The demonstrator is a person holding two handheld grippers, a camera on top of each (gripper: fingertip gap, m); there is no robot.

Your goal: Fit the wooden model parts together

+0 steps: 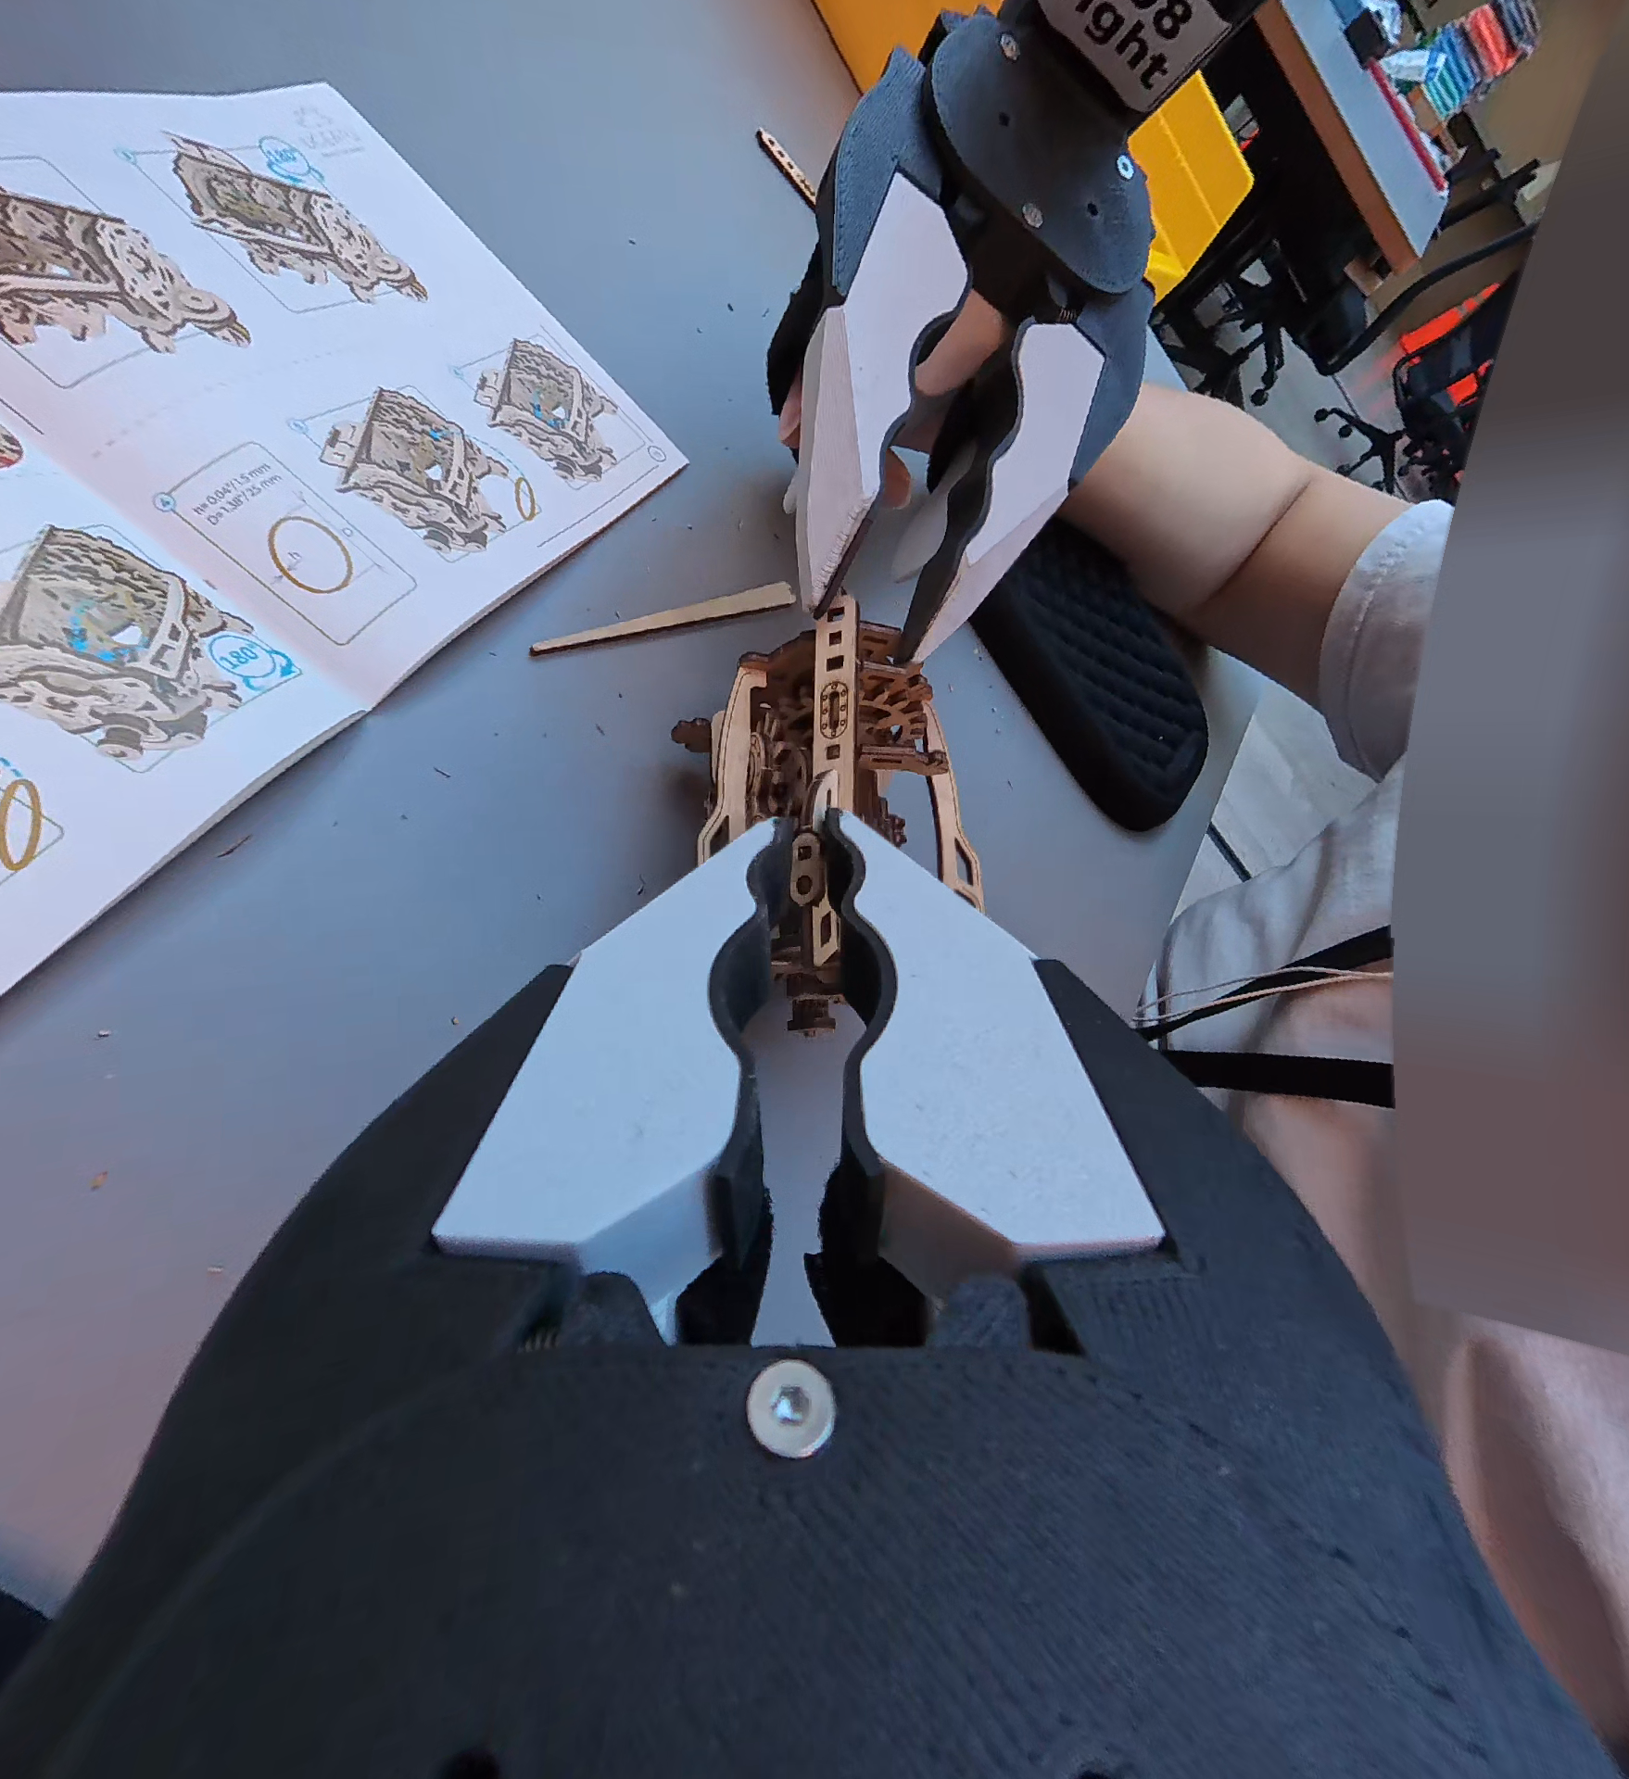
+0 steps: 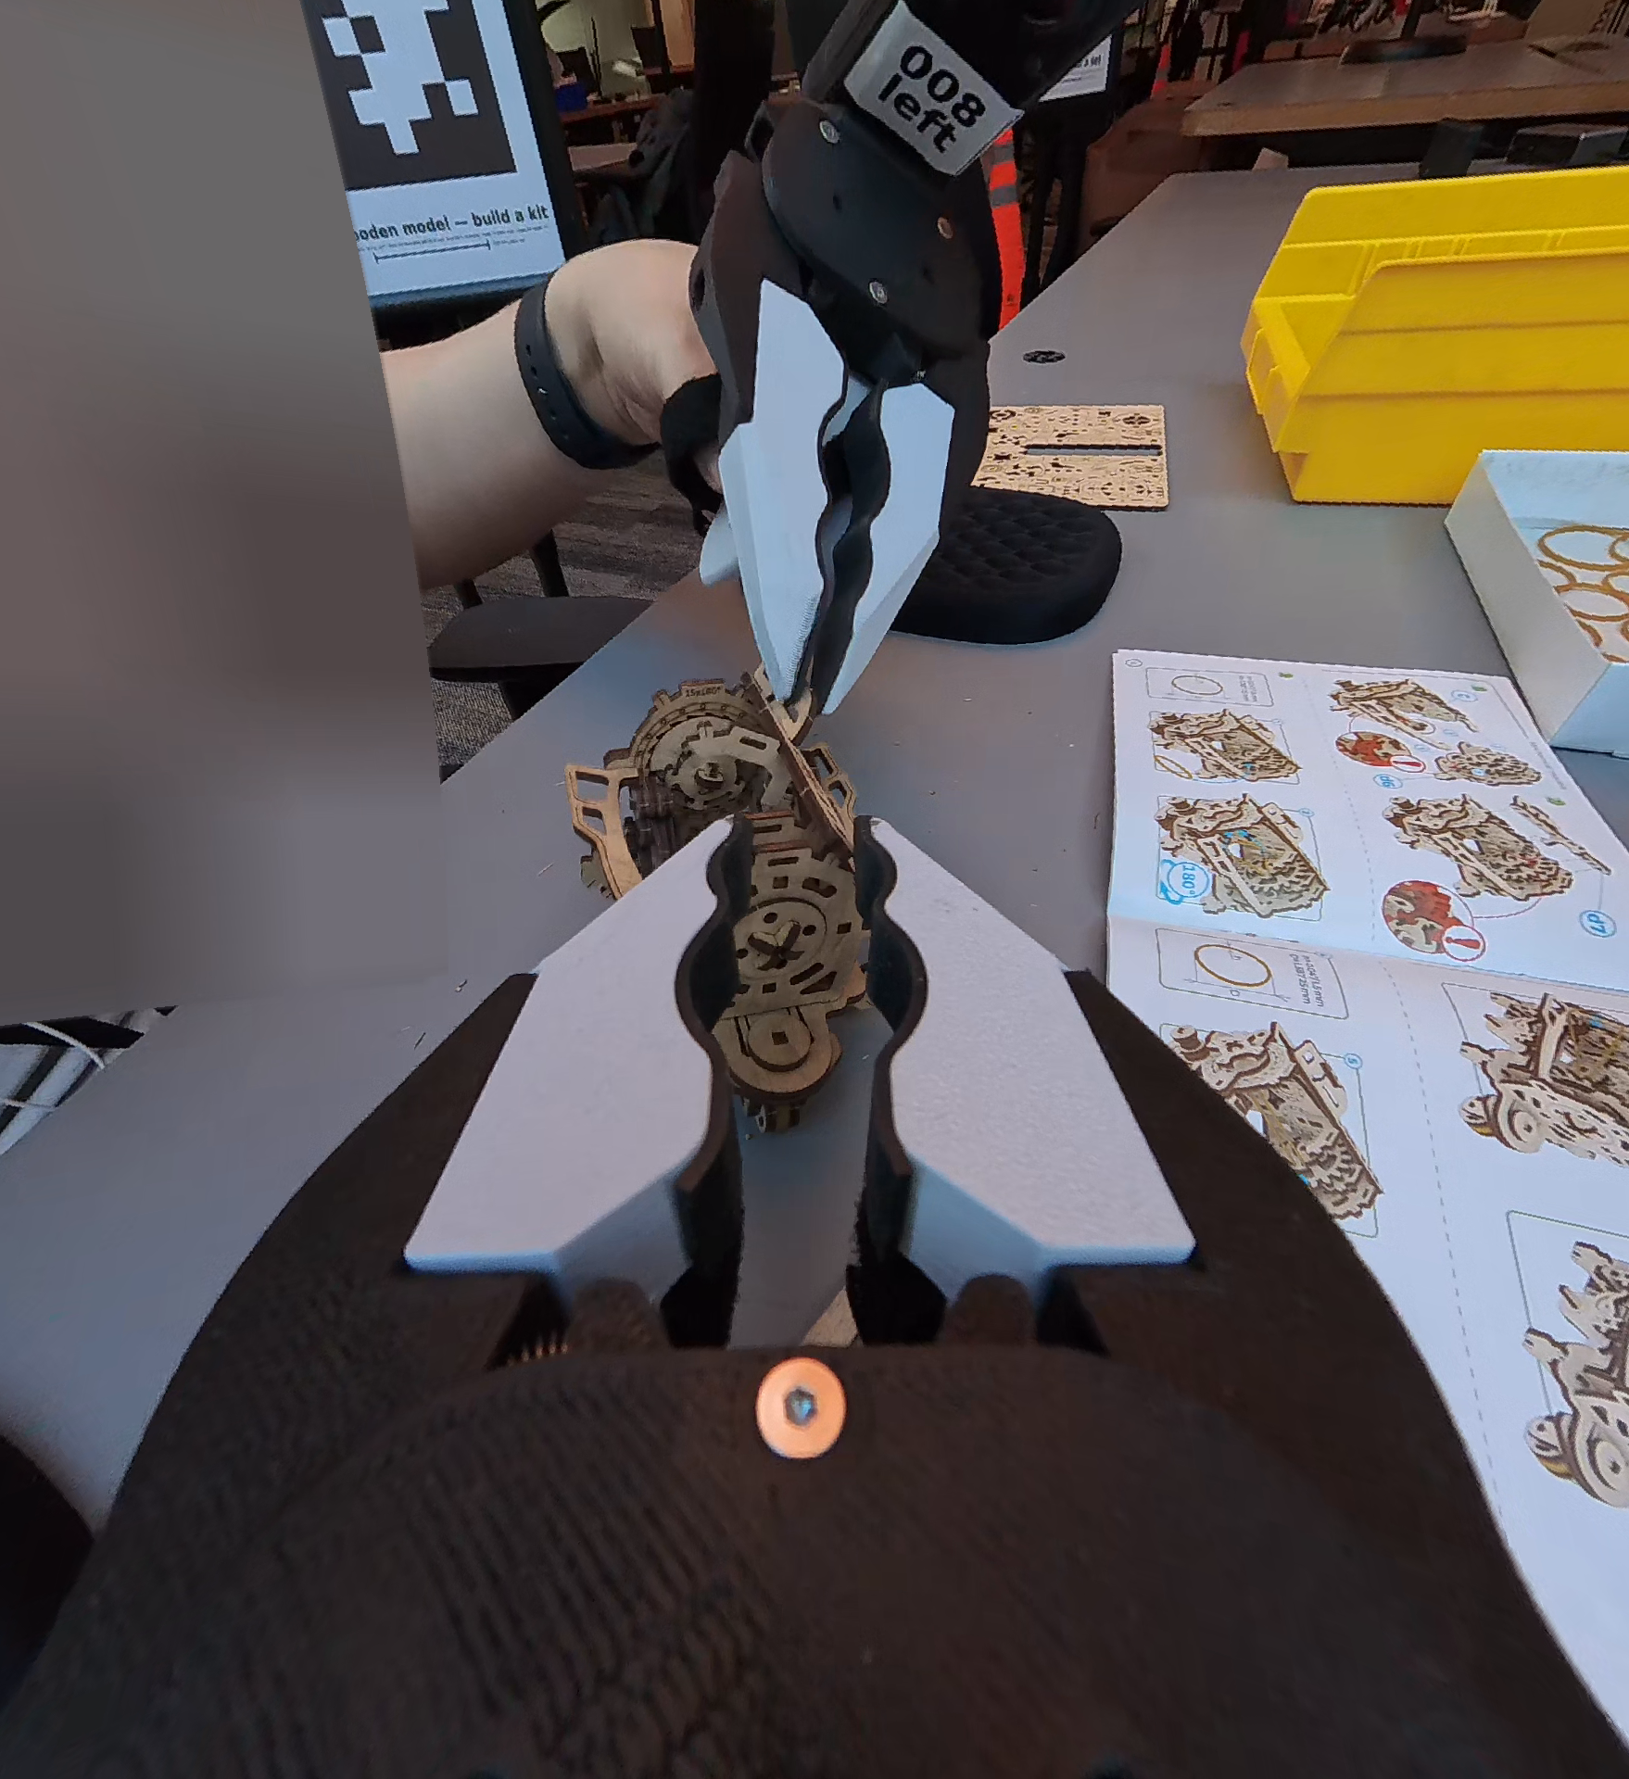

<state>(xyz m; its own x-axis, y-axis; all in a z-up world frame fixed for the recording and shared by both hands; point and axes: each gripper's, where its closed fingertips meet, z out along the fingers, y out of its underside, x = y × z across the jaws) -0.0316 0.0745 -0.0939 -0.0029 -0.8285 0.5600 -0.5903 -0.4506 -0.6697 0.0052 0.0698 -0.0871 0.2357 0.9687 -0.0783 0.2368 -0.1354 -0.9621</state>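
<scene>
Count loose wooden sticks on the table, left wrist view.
2. A tapered stick between booklet and wooden model; a thin strip farther back, partly behind the right gripper. More may be hidden.

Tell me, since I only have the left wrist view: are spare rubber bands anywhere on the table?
Observer: Yes. A white box holding rubber bands sits past the instruction booklet, near the yellow bin.
Operator: Any part sheets around?
Observer: One wooden sheet lies flat beyond the black pad.
Operator: What exactly are my jaws holding?
Observer: The right wrist view shows the left gripper pinching a rounded wooden tab at the top of the wooden model.
</scene>
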